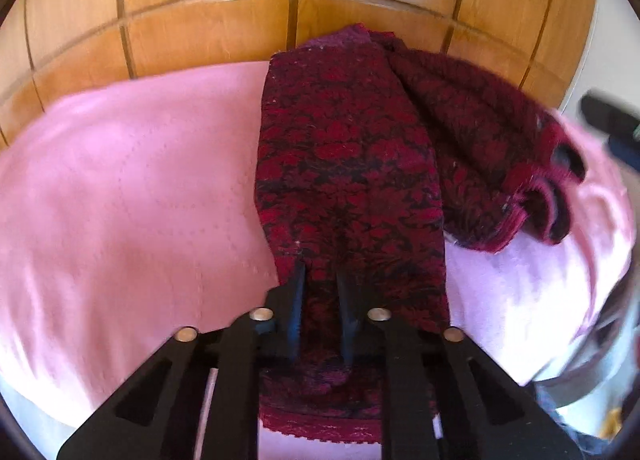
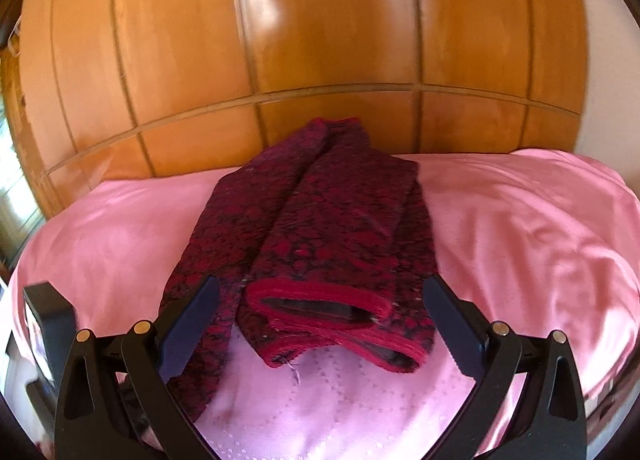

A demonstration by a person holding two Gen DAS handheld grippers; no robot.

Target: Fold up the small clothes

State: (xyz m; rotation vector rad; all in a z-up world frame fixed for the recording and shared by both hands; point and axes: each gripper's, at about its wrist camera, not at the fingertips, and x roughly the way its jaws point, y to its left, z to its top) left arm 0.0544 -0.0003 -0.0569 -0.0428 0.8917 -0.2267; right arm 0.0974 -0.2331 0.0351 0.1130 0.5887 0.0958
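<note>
The left gripper [image 1: 320, 272] has its two dark fingers [image 1: 297, 300] drawn in narrow, with a band of the red-and-black patterned garment [image 1: 348, 164] running between them and on toward the camera; the cloth lies in the gap, though whether the pads truly pinch it or only straddle it cannot be told from this blurred view. The right gripper [image 2: 320, 300] stands spread wide, its fingers [image 2: 192, 324] well apart and holding nothing, one on each side of the garment's near end, where a sleeve cuff [image 2: 316, 302] with a red ribbed edge gapes open toward the lens. The garment [image 2: 320, 228] lies stretched lengthwise on the pink bedspread [image 2: 520, 228], its far end reaching up to the wooden headboard [image 2: 320, 40], and one layer is folded over along its length. In the left wrist view the sleeves bunch off to the right, cuffs [image 1: 540, 188] turned outward, and the right gripper's dark body [image 1: 608, 116] shows blurred at the right edge, above the bedspread [image 1: 120, 180] and beside the panelled headboard [image 1: 200, 0]
</note>
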